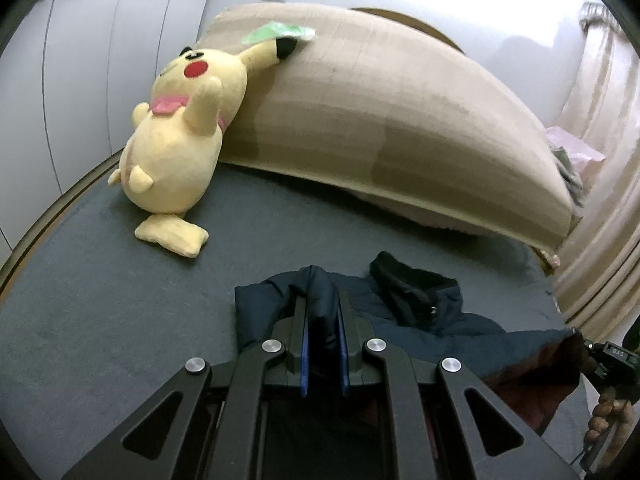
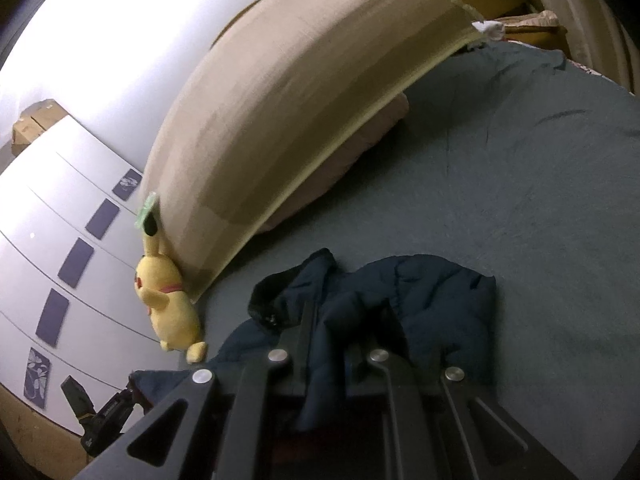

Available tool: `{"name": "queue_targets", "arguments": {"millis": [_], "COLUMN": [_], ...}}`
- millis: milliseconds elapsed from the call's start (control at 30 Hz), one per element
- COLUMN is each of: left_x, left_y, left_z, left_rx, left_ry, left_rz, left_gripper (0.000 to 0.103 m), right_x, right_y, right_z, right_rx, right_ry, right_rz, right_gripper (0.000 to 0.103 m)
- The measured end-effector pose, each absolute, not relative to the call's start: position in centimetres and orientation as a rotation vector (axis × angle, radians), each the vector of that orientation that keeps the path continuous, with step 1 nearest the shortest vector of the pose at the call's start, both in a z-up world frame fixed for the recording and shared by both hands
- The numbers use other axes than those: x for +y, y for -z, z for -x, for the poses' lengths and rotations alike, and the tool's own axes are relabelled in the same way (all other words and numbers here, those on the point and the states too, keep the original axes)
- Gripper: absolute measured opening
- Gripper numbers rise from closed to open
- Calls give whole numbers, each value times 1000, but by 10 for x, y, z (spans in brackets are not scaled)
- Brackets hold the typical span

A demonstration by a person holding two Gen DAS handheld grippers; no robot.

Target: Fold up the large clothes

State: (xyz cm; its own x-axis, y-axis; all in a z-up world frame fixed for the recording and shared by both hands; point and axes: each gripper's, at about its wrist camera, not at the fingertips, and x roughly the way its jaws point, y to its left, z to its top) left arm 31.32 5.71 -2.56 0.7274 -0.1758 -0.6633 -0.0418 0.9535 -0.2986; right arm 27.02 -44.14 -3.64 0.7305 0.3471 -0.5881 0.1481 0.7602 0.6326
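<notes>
Left gripper (image 1: 323, 312): black fingers with blue pads, closed narrowly on a bunched fold of the dark navy padded jacket (image 1: 420, 312).
Right gripper (image 2: 346, 332): black fingers pinched together on a ridge of the same jacket (image 2: 432, 300).
Jacket: crumpled on the grey-blue bed sheet (image 2: 540, 200), black collar upward.
Yellow plush toy (image 1: 180, 136): leans on the tan mattress pad (image 1: 380, 120).
Wardrobe (image 1: 100, 80): white doors behind the toy.

Lower jacket (image 1: 500, 344) behind both gripper bodies; pink bundle (image 2: 340, 160) half under tan mat (image 2: 288, 92).
</notes>
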Motion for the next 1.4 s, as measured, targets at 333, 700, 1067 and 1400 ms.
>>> {"name": "queue_targets", "arguments": {"millis": [333,700,1067,1400], "left_x": [57,51,36,32], "left_y": [40,51,83,111], "left_z": [-346,-387,-430,-451], "left_rx": [775,795,839,878], "left_ry": [82,74,45,14], "left_rz": [315,299,251,225], "left_gripper": [11,11,11,13], "right_x": [-447,-452,-459,-460], "right_y": [50,59,84,116], "right_z": [-300,-340,-381,-408], "right_rx": [780,796,859,920], "right_ry": [-108,-90,-35,15], "right_rz": [-711,-716,-696,-712], "right_gripper": [10,10,10,12]}}
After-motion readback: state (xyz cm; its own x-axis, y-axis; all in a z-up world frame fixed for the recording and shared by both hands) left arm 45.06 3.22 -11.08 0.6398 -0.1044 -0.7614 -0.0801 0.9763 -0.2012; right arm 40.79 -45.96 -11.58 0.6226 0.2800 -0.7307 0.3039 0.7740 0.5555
